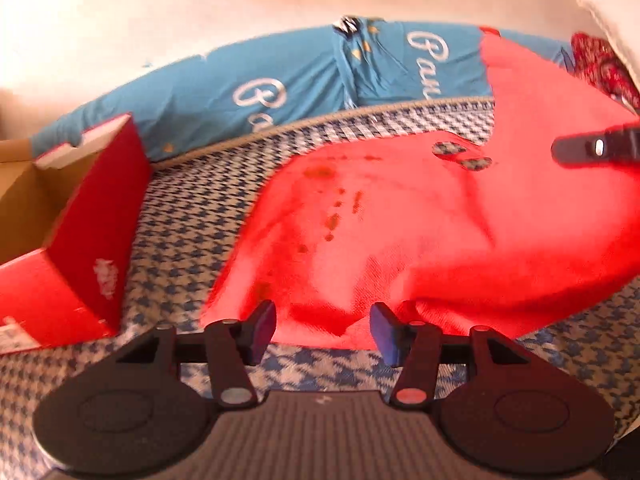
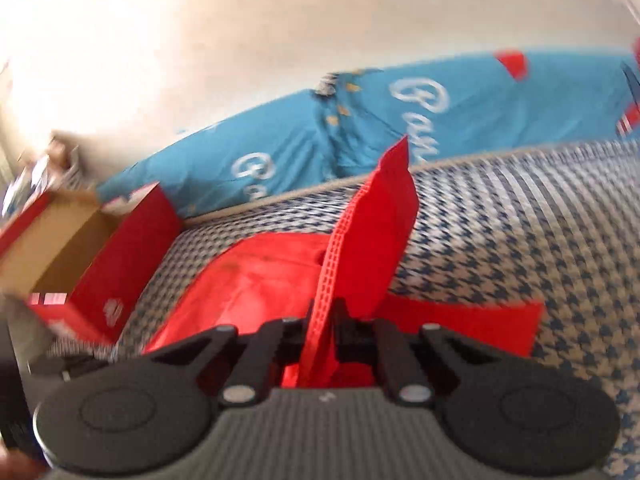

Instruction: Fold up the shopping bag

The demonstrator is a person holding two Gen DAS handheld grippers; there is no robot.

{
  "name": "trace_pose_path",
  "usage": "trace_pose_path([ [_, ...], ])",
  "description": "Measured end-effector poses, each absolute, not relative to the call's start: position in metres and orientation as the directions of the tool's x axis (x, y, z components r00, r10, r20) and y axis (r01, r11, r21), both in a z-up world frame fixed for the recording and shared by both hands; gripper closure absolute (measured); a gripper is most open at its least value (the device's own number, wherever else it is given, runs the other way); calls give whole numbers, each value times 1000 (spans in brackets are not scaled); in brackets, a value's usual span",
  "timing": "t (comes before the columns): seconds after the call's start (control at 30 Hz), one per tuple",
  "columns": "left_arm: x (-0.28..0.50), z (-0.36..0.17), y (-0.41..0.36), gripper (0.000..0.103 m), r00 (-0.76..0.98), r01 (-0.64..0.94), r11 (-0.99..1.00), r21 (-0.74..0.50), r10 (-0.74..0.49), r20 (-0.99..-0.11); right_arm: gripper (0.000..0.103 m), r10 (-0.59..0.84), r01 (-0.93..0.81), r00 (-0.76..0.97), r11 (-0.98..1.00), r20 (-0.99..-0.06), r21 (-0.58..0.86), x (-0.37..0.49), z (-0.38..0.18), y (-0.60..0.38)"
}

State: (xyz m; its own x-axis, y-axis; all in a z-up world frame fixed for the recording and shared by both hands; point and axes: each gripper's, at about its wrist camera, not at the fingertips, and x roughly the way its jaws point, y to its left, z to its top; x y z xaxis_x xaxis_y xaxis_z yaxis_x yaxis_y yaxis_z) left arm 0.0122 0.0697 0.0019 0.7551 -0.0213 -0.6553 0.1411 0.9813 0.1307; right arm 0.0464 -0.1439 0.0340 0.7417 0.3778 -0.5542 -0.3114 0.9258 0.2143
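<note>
Right hand-held gripper [image 2: 323,322] pinching red bag [image 2: 256,280] edge upright

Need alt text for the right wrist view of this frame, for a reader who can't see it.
The right hand-held gripper is shut on a lifted edge of the red bag, which lies on a houndstooth cover. An open red box sits to the left, and blue bedding runs along the wall behind.
</note>
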Motion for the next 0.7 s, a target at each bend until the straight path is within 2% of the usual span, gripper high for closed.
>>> trace_pose_path([
  [0.13,-19,37,84,44,788,116,991,66,-51,-614,98,434,-448,722,887,-538,114,11,36,-105],
  [0.27,-41,71,92,26,820,108,994,33,-70,-568,98,476,-544,679,837,-559,53,-21,31,-73],
  [0.43,-61,98,87,17,844,131,991,7,-108,-526,98,496,-615,629,789,-598,8,-47,22,-50],
  [0.6,-58,90,80,12,824,174,985,10,-140,-550,98,542,-690,581,724,-608,-14,-66,17,-37],
  [0.7,-47,73,75,12,781,187,982,-17,-160,-604,98,555,-722,559,692,-615,-31,-74,16,-31],
])
